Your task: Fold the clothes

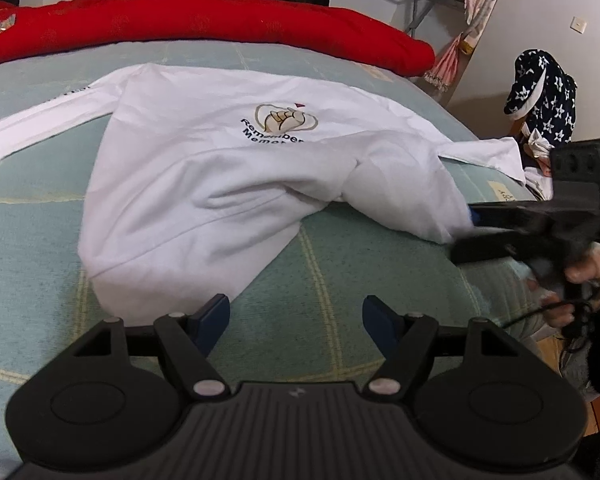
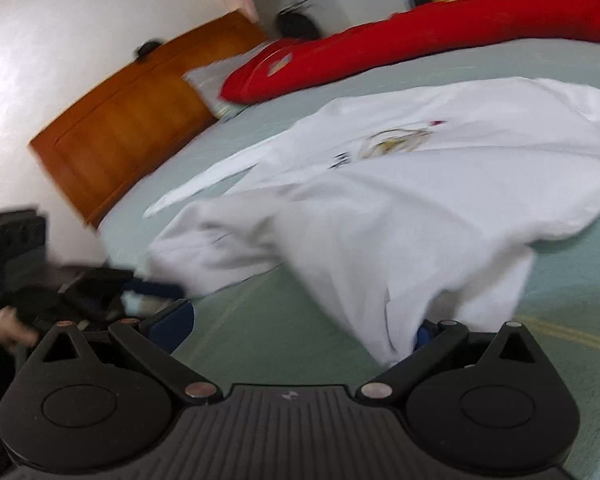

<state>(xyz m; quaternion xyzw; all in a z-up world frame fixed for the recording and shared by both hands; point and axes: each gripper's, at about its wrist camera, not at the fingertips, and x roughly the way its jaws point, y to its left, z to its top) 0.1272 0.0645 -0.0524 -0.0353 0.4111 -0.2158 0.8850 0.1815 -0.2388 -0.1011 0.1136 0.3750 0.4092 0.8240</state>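
A white long-sleeved shirt (image 1: 228,168) with a printed logo (image 1: 286,118) lies spread on the green bed sheet (image 1: 340,264), its lower part rumpled. In the left wrist view my left gripper (image 1: 298,316) stands open over bare sheet, its left pad (image 1: 216,316) right beside the shirt's near corner. My right gripper (image 1: 460,234) comes in from the right, jaws wide apart at the shirt's right edge. In the blurred right wrist view the right gripper (image 2: 300,328) is open, and the shirt (image 2: 420,208) drapes over its right finger (image 2: 424,336) without being pinched.
A red quilt (image 1: 220,28) lies along the far side of the bed, and a wooden headboard (image 2: 132,128) stands at its end. A navy star-patterned garment (image 1: 540,96) hangs past the bed's right edge. A person's hand (image 1: 592,272) holds the right gripper.
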